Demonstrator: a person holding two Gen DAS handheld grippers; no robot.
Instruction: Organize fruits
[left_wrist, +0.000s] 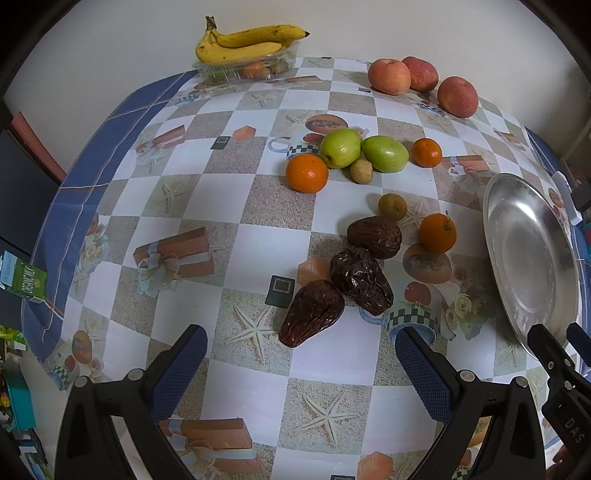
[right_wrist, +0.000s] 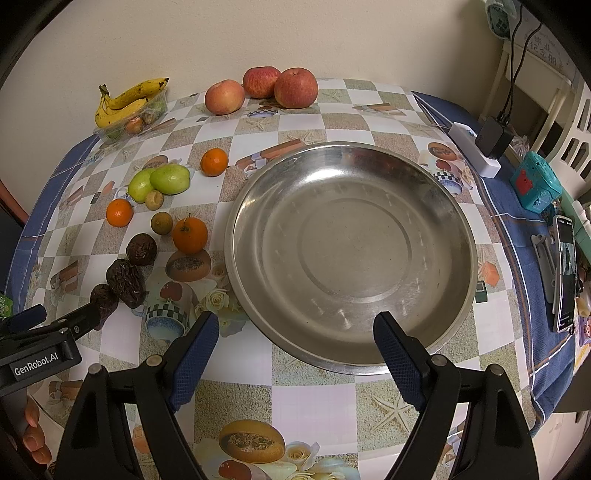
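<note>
The checkered tablecloth (right_wrist: 295, 125) carries a steel bowl (right_wrist: 458, 229), apples (right_wrist: 295, 88), oranges (right_wrist: 190, 235), dates (left_wrist: 360, 280).

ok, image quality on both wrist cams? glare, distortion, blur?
Left wrist: heavy fisheye bend, dark corner vignette, table curves away; sharp, with soft shadows under the dates. Right wrist: same bend and vignette; broad glare on the metal plate, which also shows a faint red reflection of the apples; no motion blur.
</note>
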